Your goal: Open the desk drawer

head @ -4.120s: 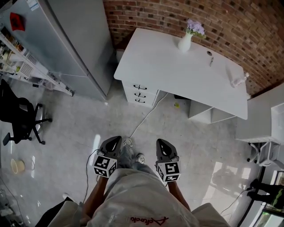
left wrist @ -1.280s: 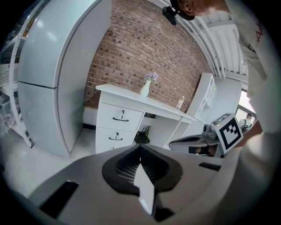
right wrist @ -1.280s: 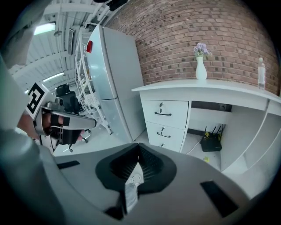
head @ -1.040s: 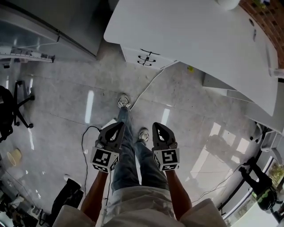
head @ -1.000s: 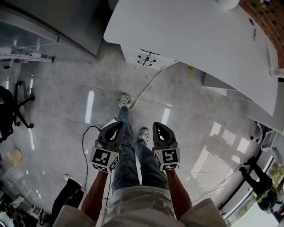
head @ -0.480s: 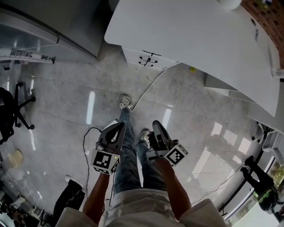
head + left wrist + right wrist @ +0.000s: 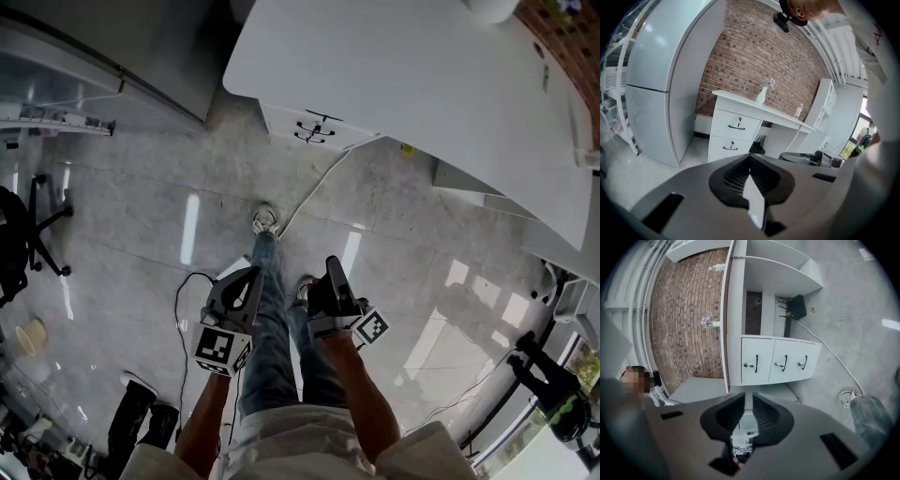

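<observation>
The white desk (image 7: 403, 84) stands at the top of the head view, its stack of three drawers (image 7: 314, 125) with black handles all closed. The left gripper view shows the top drawer (image 7: 737, 124) and the one below (image 7: 727, 146) some way ahead. The right gripper view is rolled sideways, so the drawers (image 7: 780, 364) lie in a row. My left gripper (image 7: 255, 272) (image 7: 750, 164) is shut and empty. My right gripper (image 7: 332, 264) (image 7: 748, 401) is turned on its side, its jaws opening to a narrow slit with nothing between them. Both hang over the floor, well short of the desk.
A tall grey fridge (image 7: 112, 47) (image 7: 661, 79) stands left of the desk. A white cable (image 7: 309, 202) runs across the floor from under the desk toward the person's shoes (image 7: 265, 220). An office chair (image 7: 19, 234) is at far left. A vase (image 7: 761, 96) sits on the desk.
The right gripper has rolled onto its side, so its marker cube now faces right, and it has dropped slightly. The left gripper has hardly moved.
</observation>
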The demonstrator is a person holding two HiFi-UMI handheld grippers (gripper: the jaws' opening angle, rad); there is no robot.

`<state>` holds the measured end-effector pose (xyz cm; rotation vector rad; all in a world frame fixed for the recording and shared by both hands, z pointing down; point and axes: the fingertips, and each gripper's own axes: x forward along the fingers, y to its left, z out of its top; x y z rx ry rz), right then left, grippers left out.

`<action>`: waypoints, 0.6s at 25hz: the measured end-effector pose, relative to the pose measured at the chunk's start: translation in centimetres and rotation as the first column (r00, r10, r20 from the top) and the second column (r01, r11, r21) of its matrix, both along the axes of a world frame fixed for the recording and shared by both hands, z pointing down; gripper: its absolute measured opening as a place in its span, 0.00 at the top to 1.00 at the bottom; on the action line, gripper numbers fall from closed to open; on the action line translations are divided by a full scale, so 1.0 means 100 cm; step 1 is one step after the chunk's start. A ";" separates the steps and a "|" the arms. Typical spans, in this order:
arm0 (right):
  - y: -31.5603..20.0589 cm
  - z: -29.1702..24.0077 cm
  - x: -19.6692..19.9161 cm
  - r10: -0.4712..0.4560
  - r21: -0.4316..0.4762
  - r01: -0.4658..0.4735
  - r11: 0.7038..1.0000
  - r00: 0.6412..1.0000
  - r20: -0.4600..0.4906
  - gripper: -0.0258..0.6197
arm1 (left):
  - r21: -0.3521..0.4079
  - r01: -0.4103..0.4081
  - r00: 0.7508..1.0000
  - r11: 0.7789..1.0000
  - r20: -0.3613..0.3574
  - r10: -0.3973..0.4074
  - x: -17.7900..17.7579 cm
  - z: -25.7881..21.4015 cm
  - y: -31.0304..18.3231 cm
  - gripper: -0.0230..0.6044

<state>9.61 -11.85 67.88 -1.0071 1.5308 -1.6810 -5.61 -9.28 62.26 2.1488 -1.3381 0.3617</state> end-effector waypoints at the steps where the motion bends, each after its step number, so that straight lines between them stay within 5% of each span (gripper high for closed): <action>1: -0.001 0.001 0.000 0.010 -0.003 -0.010 1.000 1.000 0.006 0.82 | -0.002 0.000 1.000 1.000 -0.002 0.000 -0.001 0.000 0.000 0.94; 3: -0.004 0.004 0.002 0.029 -0.012 -0.028 1.000 1.000 0.013 0.71 | -0.003 -0.004 1.000 1.000 -0.005 0.004 -0.001 0.002 -0.001 0.94; 15: -0.031 0.029 0.003 0.071 -0.038 -0.070 0.997 0.997 0.015 0.70 | -0.020 -0.008 1.000 1.000 -0.018 0.007 0.000 0.006 -0.005 0.94</action>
